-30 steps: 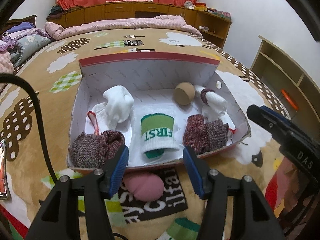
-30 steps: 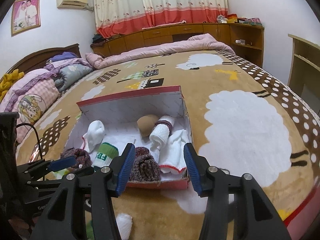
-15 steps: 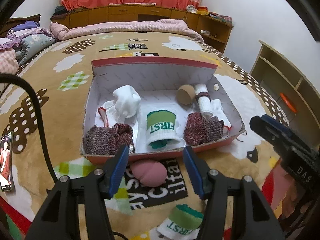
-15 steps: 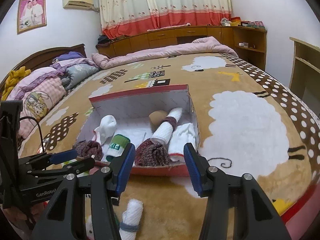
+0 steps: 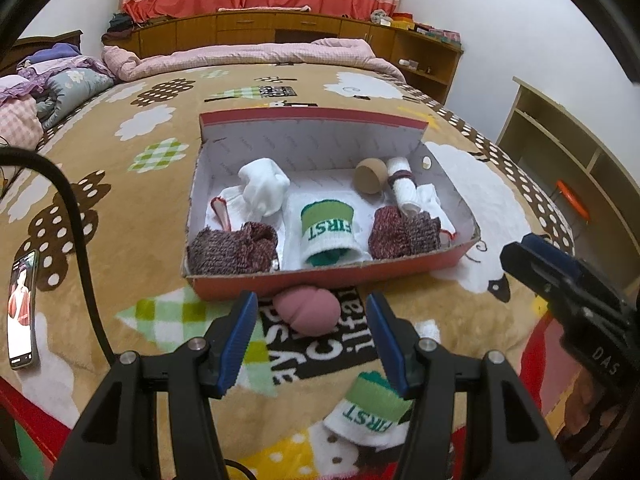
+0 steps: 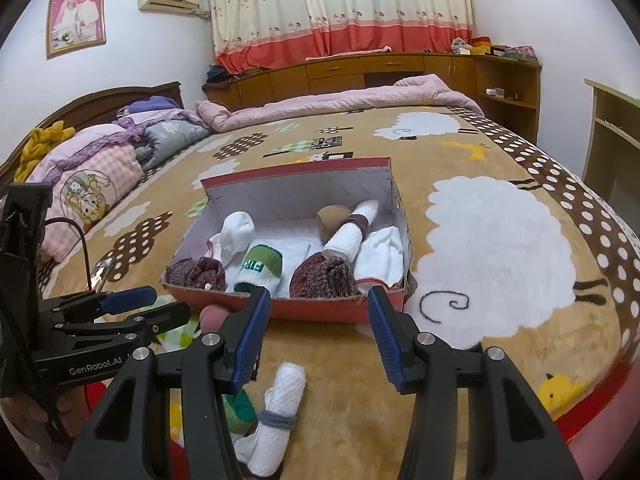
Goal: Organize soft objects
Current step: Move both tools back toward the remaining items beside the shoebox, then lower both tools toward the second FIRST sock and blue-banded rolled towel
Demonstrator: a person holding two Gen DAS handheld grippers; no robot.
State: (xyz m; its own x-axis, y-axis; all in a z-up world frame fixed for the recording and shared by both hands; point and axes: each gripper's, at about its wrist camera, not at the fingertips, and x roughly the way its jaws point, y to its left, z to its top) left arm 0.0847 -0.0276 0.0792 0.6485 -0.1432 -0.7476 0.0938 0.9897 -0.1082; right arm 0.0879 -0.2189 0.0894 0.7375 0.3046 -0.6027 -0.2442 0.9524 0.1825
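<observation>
Pink knit, balled into a rounded bundle, is the pink sock ball (image 5: 307,314); it lies on the blanket (image 5: 120,184) just outside the near wall of the red shoebox (image 5: 400,268), straight ahead of my left gripper (image 5: 308,334) and framed between its blue fingers, which stand apart and hold nothing. Its long axis runs crosswise to the fingers, so I judge a straight forward reach would bracket it. My right gripper (image 6: 316,330) is likewise spread and empty; nearest it, just below its left finger, lies the white towel roll (image 6: 276,412), banded in grey, its long axis running roughly along the fingers. Inside the box sit marled maroon knits, white socks and a green-cuffed sock (image 5: 329,232) lettered "FIRST"; its loose mate (image 5: 370,410), also lettered "FIRST", lies on the blanket beside my left gripper's right finger. Blanket lettering beneath the ball is only partly legible. Gripper bodies read "GenRobot.AI" and "DAS". A phone (image 5: 22,312) lies far left.
</observation>
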